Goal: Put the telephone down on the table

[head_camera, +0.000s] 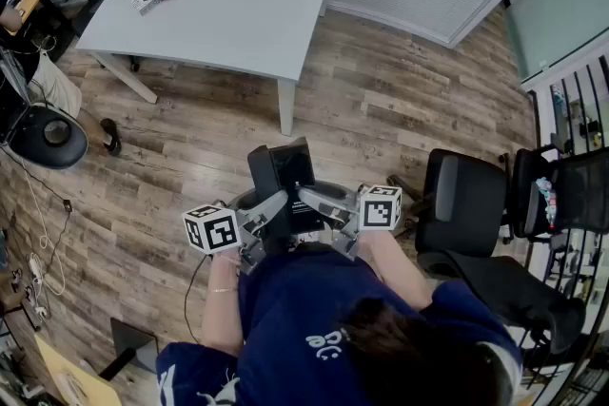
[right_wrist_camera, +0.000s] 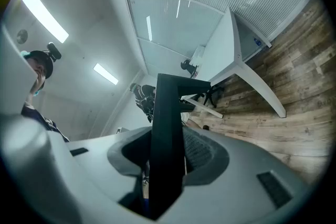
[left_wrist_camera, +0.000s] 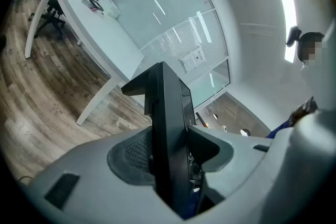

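Carrying the telephone (head_camera: 284,174) clamped between left gripper (head_camera: 270,207) and right gripper (head_camera: 312,201); I must reach the far table (head_camera: 249,7) next.

The telephone (head_camera: 283,185) sits before me, over the floor (head_camera: 381,100), between my left gripper (head_camera: 269,210) and my right gripper (head_camera: 319,203). The table (head_camera: 238,5) stands ahead, well apart. A chair (head_camera: 464,197) stands to my right.
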